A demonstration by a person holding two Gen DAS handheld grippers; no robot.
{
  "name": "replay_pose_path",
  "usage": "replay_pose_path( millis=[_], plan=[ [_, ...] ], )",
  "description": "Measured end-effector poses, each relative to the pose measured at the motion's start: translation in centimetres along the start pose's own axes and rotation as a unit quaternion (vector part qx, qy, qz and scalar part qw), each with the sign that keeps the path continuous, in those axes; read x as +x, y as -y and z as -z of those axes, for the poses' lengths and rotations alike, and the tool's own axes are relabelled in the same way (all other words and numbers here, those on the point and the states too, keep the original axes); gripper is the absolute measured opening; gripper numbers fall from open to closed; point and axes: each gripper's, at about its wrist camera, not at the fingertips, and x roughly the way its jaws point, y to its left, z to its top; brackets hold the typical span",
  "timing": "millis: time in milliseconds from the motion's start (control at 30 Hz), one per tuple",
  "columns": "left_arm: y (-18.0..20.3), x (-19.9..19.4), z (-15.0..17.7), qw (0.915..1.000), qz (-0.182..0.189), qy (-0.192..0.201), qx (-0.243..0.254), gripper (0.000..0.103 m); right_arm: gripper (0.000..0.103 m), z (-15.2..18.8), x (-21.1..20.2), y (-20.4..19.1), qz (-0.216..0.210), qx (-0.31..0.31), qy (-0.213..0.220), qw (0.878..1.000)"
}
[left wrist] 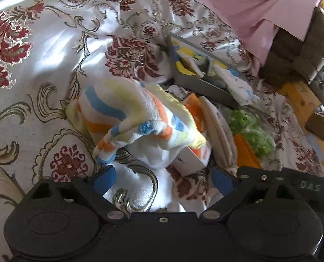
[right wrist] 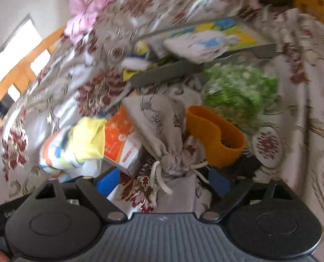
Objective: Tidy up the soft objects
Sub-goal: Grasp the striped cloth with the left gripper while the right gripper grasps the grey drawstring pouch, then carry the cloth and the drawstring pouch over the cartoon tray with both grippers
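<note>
Step in hand, by my reading: approach, nothing gripped yet. Left gripper (left wrist: pixel 165 175) stands apart and empty, just short of the striped towel (left wrist: pixel 137 120) heaped on the bedspread (left wrist: pixel 41 65). Right gripper (right wrist: pixel 164 181) is likewise apart, its fingers flanking the drawstring pouch (right wrist: pixel 162 128) without pressing it (view blurred). Grey tray (left wrist: pixel 202 86) lies beyond. Next move calls for closing on cloth, not the box (left wrist: pixel 192 158) beneath.

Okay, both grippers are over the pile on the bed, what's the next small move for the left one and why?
Probably ease the left gripper forward and close on the striped towel. Its jaws stand open with nothing between them, and the towel lies just ahead, draped over the orange box. The right gripper is open over the grey pouch, so each has its own target.
</note>
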Motion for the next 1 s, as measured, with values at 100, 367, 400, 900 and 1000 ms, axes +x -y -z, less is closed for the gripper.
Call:
replay_pose_path(
  millis=[100,367,400,900,1000],
  plan=[
    [0.0,0.7,-0.1,0.9999,-0.008,0.007,0.005,0.085,0.080,-0.6,1.5,0.3,-0.002,-0.027,-0.016,1.000],
    [-1.1,1.0,-0.5,0.9989,0.019,0.012,-0.042,0.059,0.062,-1.8,3.0,0.8,-0.029,-0.069,-0.004,0.997],
    [-1.1,1.1,-0.6,0.9989,0.013,0.015,-0.043,0.058,0.061,-1.9,3.3,0.8,-0.026,-0.075,-0.006,0.997],
    [-0.3,2.4,-1.1,0.9965,-0.066,0.027,0.042,0.027,0.049,-1.9,5.0,-0.3,-0.018,-0.113,0.011,0.993],
    [0.2,2.2,-0.8,0.9949,-0.073,0.029,0.064,0.016,0.044,-1.9,5.1,-0.1,-0.008,-0.109,0.015,0.994]
  ],
)
